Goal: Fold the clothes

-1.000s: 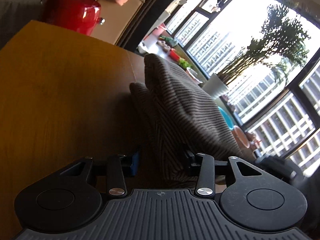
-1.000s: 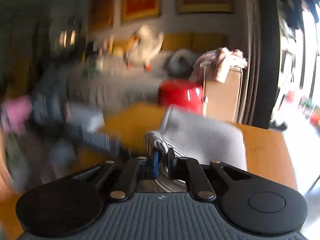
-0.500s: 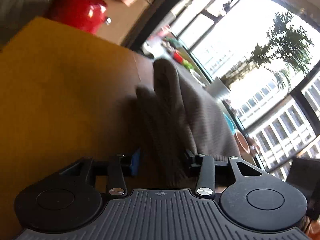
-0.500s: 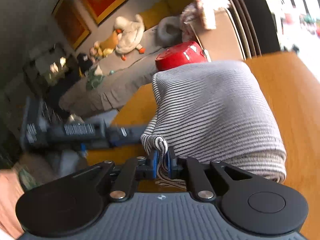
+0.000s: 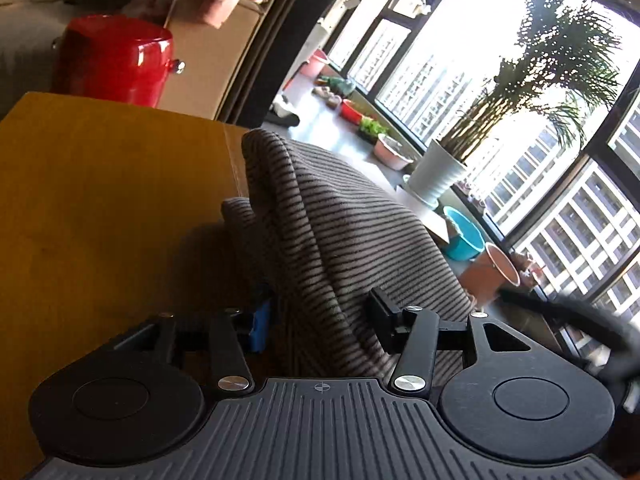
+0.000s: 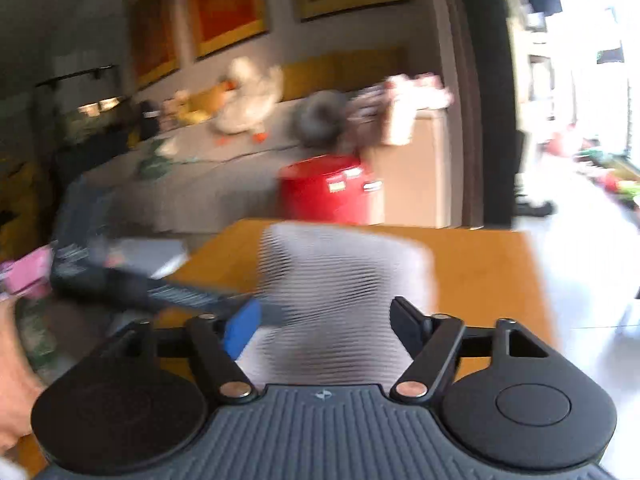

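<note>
1. The striped garment point(image 5: 344, 240) lies bunched and part-folded on the wooden counter point(image 5: 100, 200), running from the centre of the left wrist view toward 1 o'clock.
2. The left gripper point(image 5: 320, 316) has its fingers spread apart with a ridge of the cloth between them; neither finger visibly presses it, so I judge nothing is gripped.
3. The right gripper point(image 6: 320, 320) shows its fingers wide apart too, the garment point(image 6: 344, 280) just ahead at 12 o'clock, badly blurred.
4. A red pot point(image 6: 328, 188) stands beyond the counter at 12 o'clock in the right view.
5. Step in hand, as I judge it: a fold has been laid and let go.
6. The next move calls for picking a fresh edge, closing both pairs of fingers on it, and carrying it over evenly so the layers do not slump.
</note>
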`<action>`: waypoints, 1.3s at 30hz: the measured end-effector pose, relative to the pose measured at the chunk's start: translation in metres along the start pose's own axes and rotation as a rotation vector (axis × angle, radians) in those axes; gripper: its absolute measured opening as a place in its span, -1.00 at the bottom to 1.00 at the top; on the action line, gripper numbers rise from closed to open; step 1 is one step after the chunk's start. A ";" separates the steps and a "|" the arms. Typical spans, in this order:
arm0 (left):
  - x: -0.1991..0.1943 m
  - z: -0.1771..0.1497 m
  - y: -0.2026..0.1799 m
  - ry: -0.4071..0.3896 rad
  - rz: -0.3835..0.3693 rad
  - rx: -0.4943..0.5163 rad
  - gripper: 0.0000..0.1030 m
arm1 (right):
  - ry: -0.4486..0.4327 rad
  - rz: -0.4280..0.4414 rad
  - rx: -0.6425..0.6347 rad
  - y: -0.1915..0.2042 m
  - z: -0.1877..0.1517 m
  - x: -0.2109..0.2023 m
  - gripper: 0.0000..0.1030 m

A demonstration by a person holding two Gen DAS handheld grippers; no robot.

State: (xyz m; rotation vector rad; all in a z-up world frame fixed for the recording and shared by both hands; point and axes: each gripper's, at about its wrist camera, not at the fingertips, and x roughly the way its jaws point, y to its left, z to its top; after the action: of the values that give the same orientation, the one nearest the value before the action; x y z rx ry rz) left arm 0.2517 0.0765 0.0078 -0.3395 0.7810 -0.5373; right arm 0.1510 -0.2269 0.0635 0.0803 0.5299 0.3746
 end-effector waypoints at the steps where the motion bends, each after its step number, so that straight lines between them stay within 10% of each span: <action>1: 0.000 0.000 0.001 -0.001 -0.002 -0.004 0.09 | 0.032 -0.023 0.032 -0.011 0.000 0.007 0.60; 6: -0.002 -0.004 0.011 -0.009 -0.022 -0.029 0.11 | 0.175 0.019 0.189 -0.033 -0.032 0.049 0.50; 20: -0.010 0.025 0.077 -0.100 0.061 -0.079 0.16 | 0.126 0.119 0.173 0.001 -0.010 0.138 0.36; 39: -0.014 0.032 0.100 -0.133 0.081 -0.134 0.37 | 0.076 0.130 0.245 -0.002 -0.010 0.149 0.90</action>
State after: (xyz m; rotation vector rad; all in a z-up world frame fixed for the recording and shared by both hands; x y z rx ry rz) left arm 0.3000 0.1688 -0.0112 -0.4604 0.6999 -0.3828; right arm 0.2649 -0.1741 -0.0168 0.3388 0.6460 0.4393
